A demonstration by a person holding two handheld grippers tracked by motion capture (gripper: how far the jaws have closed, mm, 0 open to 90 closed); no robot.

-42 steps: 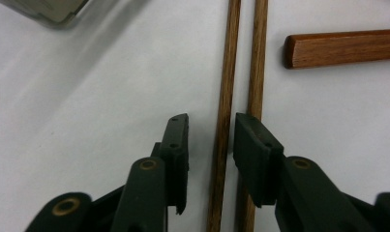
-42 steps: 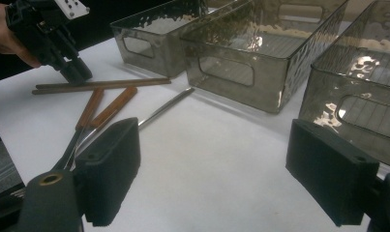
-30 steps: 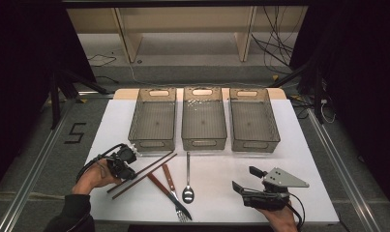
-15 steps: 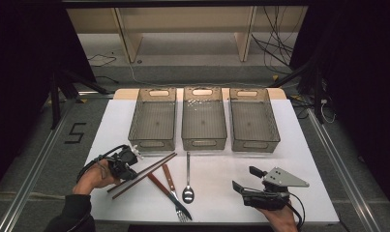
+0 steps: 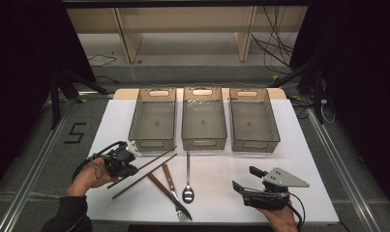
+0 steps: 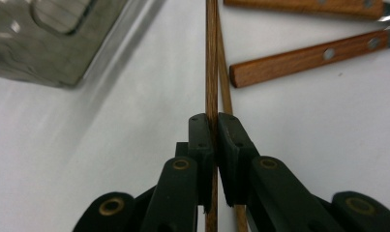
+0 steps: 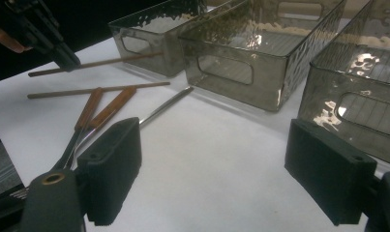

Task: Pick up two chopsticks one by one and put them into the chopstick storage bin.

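Observation:
Two brown chopsticks lie slanted at the table's front left. My left gripper [image 5: 128, 162] [image 6: 212, 126] is shut on the upper chopstick [image 5: 156, 156] [image 6: 211, 58] [image 7: 110, 62]; its jaws have just been closing on it, and it is held slightly off the table. The second chopstick [image 5: 144, 177] [image 6: 223, 82] [image 7: 96, 90] rests on the white table beneath it. My right gripper [image 5: 245, 178] [image 7: 231, 164] sits low at the front right, open with nothing between its pads.
A knife [image 5: 159, 186] and a fork [image 5: 171, 181] with wooden handles cross beside a metal spoon [image 5: 187, 180] at front centre. Three clear grey bins [image 5: 153, 140] [image 5: 203, 142] [image 5: 254, 143] stand in a row behind them. White table [image 5: 304, 159] extends right.
My left gripper has closed on the upper chopstick and risen a little with it. The right gripper has stayed where it was.

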